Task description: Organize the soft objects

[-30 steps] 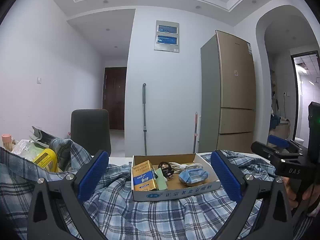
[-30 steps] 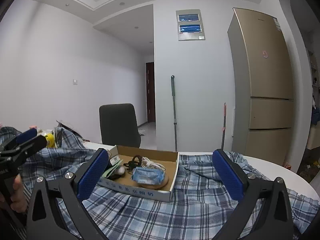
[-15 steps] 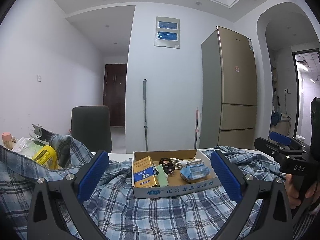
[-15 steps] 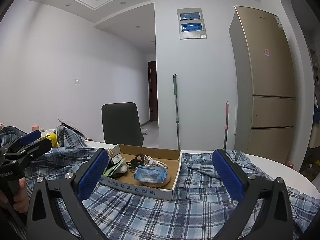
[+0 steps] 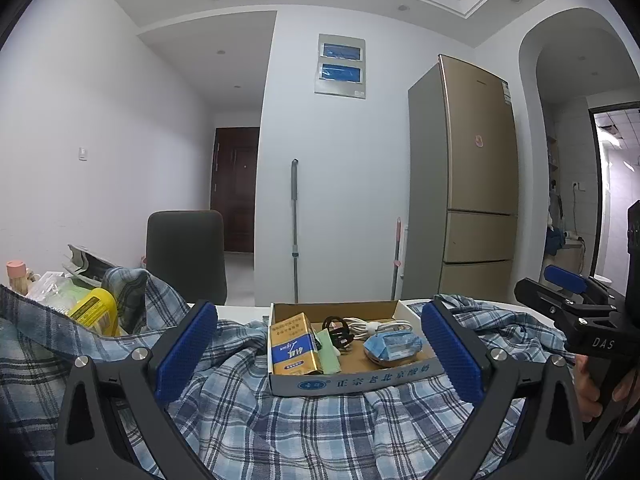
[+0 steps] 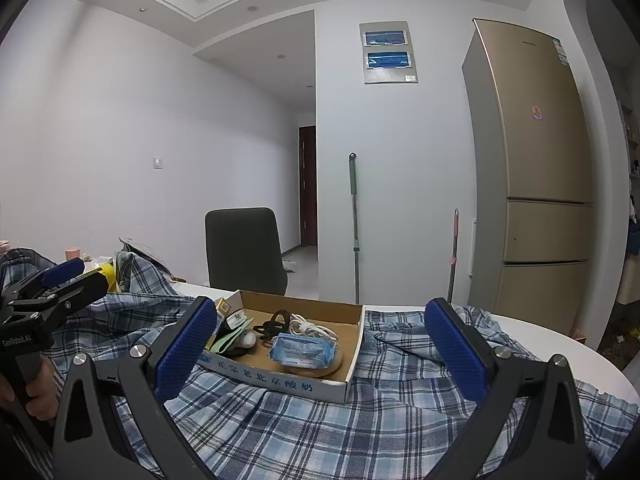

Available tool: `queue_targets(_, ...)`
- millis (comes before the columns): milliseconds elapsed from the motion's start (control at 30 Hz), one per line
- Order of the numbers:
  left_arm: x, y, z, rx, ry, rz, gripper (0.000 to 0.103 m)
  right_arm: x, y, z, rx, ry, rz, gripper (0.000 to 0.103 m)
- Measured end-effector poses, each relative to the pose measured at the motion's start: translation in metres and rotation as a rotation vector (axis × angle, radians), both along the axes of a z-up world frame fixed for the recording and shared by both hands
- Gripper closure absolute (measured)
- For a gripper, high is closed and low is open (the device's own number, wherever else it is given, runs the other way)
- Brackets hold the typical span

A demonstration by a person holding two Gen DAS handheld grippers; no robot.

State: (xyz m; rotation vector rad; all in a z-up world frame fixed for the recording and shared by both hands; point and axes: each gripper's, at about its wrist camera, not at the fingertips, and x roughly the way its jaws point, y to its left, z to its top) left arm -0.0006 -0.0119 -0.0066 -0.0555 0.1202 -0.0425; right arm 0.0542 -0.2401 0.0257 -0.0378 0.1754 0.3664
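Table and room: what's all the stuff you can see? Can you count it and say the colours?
plaid shirt: 1, blue and white, spread over the table
cardboard box: 1, brown and white, on the shirt
yellow carton: 1, in the box, left side
cables: black and white, back of the box
blue packet: 1, in the box, right side
yellow bottle: 1, far left
chair: 1, dark grey, behind the table
fridge: 1, gold, at right
mop poles: 2, against the wall
left gripper: open, blue pads
right gripper: open, blue pads
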Motion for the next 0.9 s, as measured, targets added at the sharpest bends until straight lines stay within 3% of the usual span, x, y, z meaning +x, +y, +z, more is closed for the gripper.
queue_targets(900, -0.0011, -0.0006, -0.0002, -0.002, 0.002, 0.001, 0.0, -0.0027, 0.0039, 0.0008, -0.015, -0.006, 0.003, 0.0)
